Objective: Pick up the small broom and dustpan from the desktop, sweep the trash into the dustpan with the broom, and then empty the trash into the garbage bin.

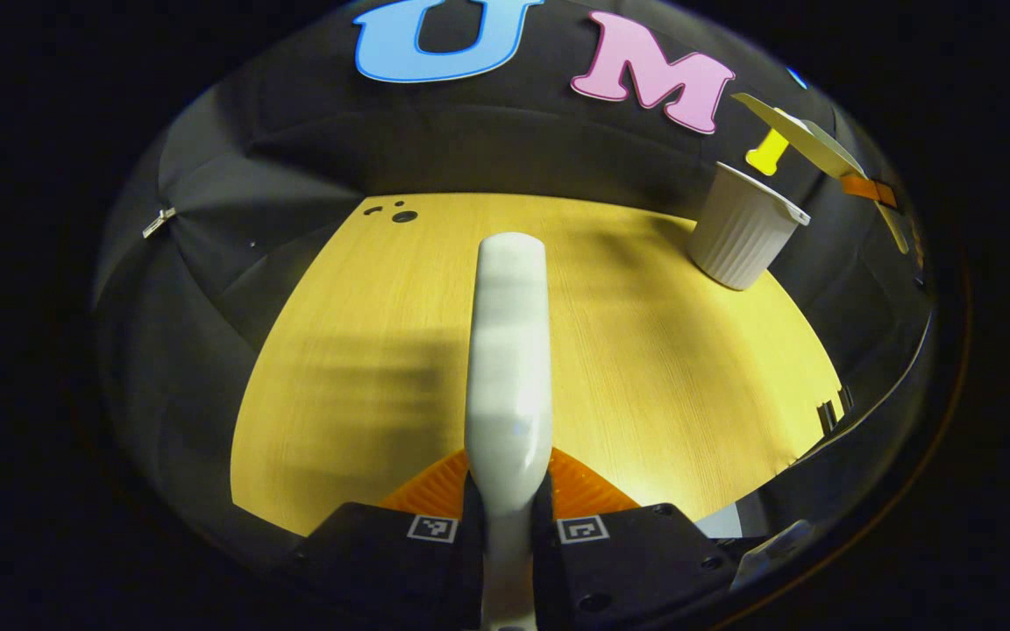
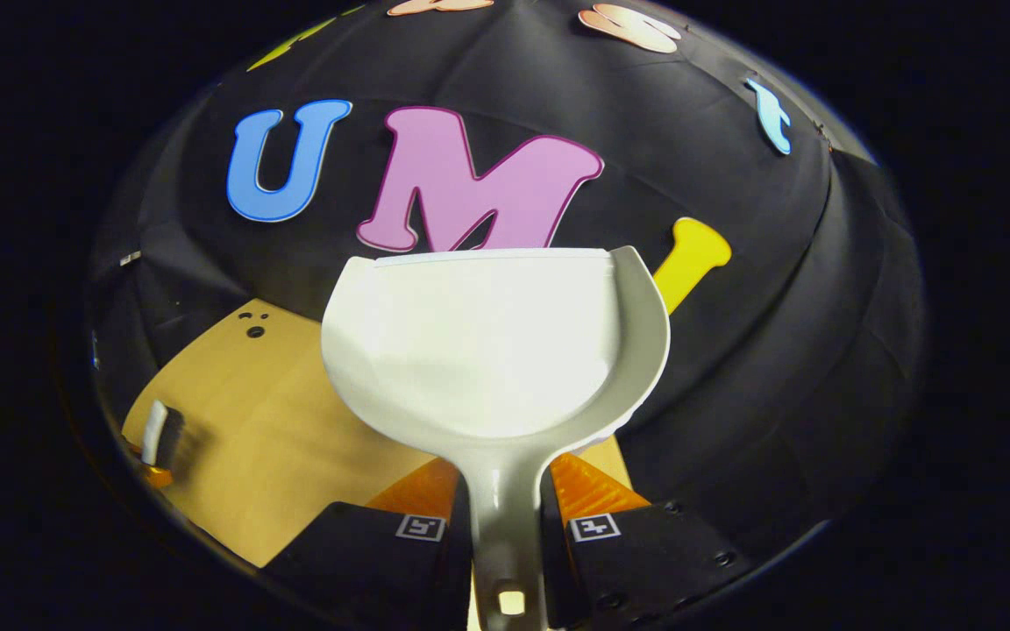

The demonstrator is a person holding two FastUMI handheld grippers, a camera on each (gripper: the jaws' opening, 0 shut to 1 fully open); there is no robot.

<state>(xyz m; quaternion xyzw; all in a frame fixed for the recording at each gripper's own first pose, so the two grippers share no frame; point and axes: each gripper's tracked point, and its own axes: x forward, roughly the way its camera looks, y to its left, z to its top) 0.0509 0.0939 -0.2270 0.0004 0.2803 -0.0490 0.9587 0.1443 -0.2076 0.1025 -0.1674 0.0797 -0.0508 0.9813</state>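
My left gripper (image 1: 509, 495) is shut on the white broom (image 1: 509, 350), which points forward over the wooden table (image 1: 645, 368). A white ribbed garbage bin (image 1: 743, 230) stands at the table's far right. Above it hangs the dustpan (image 1: 799, 131), seen edge-on, with the other gripper (image 1: 871, 189) behind it. In the right gripper view, my right gripper (image 2: 505, 504) is shut on the handle of the white dustpan (image 2: 479, 342), held up before the wall; its scoop looks bare. The broom (image 2: 152, 431) and the left gripper show small at the lower left.
A few small dark holes (image 1: 400, 215) mark the table's far left corner, also the holes (image 2: 255, 331) in the right gripper view. Black cloth walls close in the table on all sides. The table's right edge (image 1: 821, 412) meets a dark frame.
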